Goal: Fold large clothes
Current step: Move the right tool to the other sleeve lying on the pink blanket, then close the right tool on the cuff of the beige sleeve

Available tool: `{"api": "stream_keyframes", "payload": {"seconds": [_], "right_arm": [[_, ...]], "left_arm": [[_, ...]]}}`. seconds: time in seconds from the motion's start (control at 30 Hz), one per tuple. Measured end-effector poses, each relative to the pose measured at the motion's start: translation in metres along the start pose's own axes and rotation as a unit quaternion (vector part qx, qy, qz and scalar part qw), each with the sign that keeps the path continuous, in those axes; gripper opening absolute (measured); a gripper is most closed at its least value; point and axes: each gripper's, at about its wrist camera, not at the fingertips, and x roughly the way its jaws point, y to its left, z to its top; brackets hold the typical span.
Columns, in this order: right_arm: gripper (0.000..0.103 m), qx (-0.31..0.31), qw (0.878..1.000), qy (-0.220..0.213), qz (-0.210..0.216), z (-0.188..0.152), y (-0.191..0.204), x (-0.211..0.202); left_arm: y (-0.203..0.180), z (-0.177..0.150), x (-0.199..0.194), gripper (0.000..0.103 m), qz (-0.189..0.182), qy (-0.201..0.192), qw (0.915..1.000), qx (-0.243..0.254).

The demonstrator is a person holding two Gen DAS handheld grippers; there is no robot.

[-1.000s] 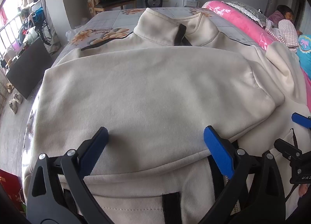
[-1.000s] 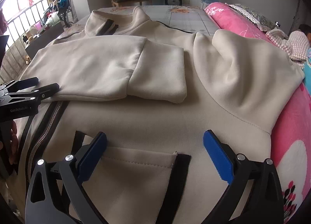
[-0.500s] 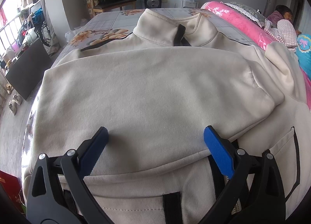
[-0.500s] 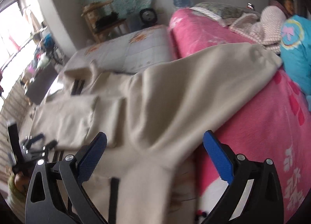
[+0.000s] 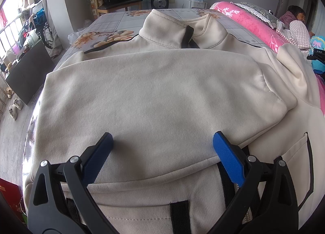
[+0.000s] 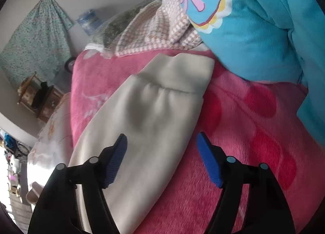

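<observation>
A large cream jacket (image 5: 162,96) with black zip and trim lies spread on the bed, collar at the far end. One sleeve is folded across its chest. My left gripper (image 5: 161,144) is open and empty, hovering low over that folded sleeve. The other sleeve (image 6: 154,112) stretches out over a pink blanket (image 6: 254,132), its cuff (image 6: 182,73) at the far end. My right gripper (image 6: 161,148) is open above this sleeve, jaws to either side of its right edge, holding nothing. A small part of the right gripper (image 5: 316,55) shows at the right edge of the left wrist view.
A blue garment (image 6: 264,21) and a checked cloth (image 6: 158,29) lie beyond the cuff. A person (image 5: 296,21) lies at the far right of the bed. A chair (image 5: 115,0), fan and water bottle stand beyond the bed. The floor drops off at left.
My right gripper swung right, away from the jacket's pocket and out to the far sleeve over the pink blanket. The left gripper stayed still.
</observation>
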Motion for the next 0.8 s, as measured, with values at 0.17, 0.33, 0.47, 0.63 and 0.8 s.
{"api": "stream_keyframes", "payload": {"seconds": [0.17,0.33,0.47,0.63,0.8], "right_arm": [[0.047,0.046,0.999,-0.019,-0.017,0.012,-0.019,0.020],[0.009,0.059,0.997,-0.042,0.008,0.013,-0.027,0.010],[0.007,0.030,0.997,-0.075,0.015,0.013,-0.015,-0.019],[0.007,-0.059,0.990,-0.124,0.024,0.019,0.026,-0.078],[0.007,-0.156,0.970,-0.178,0.057,0.012,0.090,-0.151]], "left_arm": [[0.000,0.000,0.000,0.095,0.000,0.000,1.0000,0.000],[0.000,0.000,0.000,0.095,0.000,0.000,1.0000,0.000],[0.000,0.000,0.000,0.095,0.000,0.000,1.0000,0.000],[0.000,0.000,0.000,0.095,0.000,-0.001,1.0000,0.000],[0.000,-0.001,0.000,0.095,0.000,-0.001,1.0000,0.000]]}}
